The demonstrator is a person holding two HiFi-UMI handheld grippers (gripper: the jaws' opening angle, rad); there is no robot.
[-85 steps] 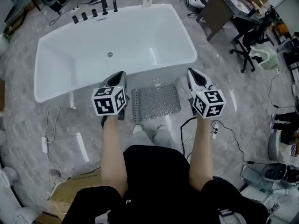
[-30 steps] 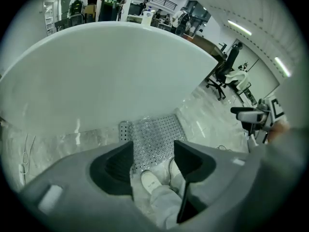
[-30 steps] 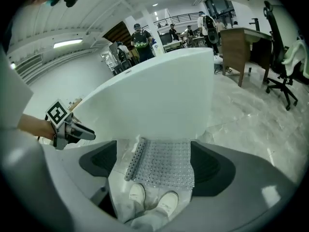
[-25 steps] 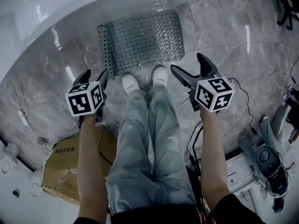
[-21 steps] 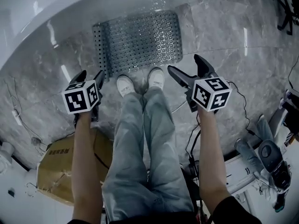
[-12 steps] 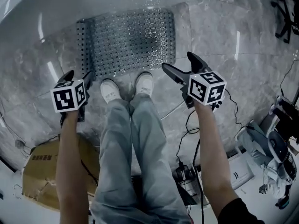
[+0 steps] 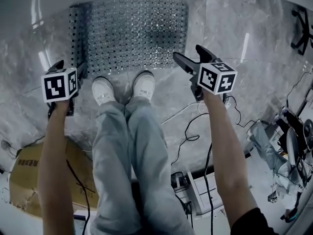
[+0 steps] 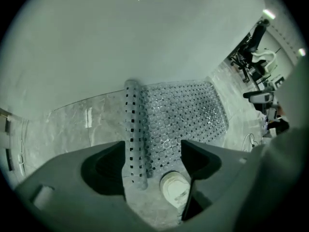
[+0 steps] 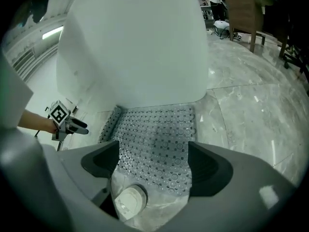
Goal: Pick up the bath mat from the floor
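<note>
Both lower than a second ago: left gripper [image 7: 71, 66], right gripper [image 7: 187, 53].
Flat on marble floor [image 7: 264, 43] at foot of white bathtub [image 9: 135, 47]: bath mat [image 7: 129, 31], larger in view. Cardboard box [image 7: 22, 180] under left arm. Left jaws empty, widening beside mat's left edge; right jaws empty, wide but narrowing near its right corner. White shoes [image 7: 104, 89] at near edge; black cable [image 7: 188, 131] behind.

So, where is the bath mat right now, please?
The bath mat lies on the floor at the head view's top centre, just beyond the person's white shoes, at the base of the bathtub.
</note>
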